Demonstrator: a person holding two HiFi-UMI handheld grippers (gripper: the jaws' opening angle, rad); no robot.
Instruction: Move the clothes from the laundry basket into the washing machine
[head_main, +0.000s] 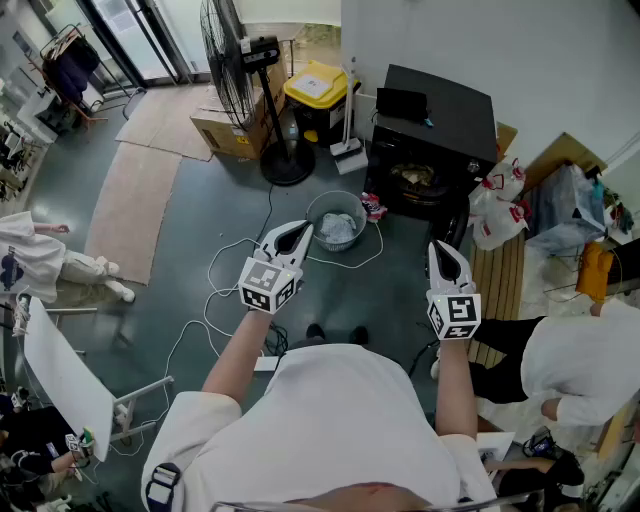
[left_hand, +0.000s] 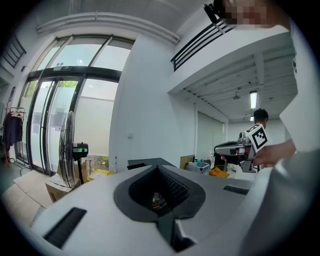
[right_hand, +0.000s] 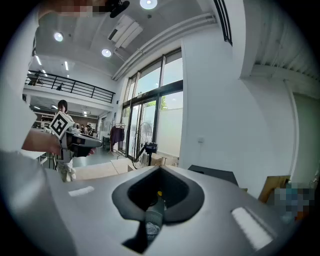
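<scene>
Grey floor: laundry basket (head_main: 311, 216) holding clothes (head_main: 338, 230) near black washing machine (head_main: 432, 140). My left gripper (head_main: 298, 233) and right gripper (head_main: 440, 251) both closed, empty.

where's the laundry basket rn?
Head view, centre: the basket sits on the floor just beyond the left gripper, with the fan's base up-left and the black washer up-right of it.

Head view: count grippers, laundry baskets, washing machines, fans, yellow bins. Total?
grippers: 2 (left gripper, right gripper)
laundry basket: 1
washing machine: 1
fan: 1
yellow bin: 1
Total: 6
</scene>
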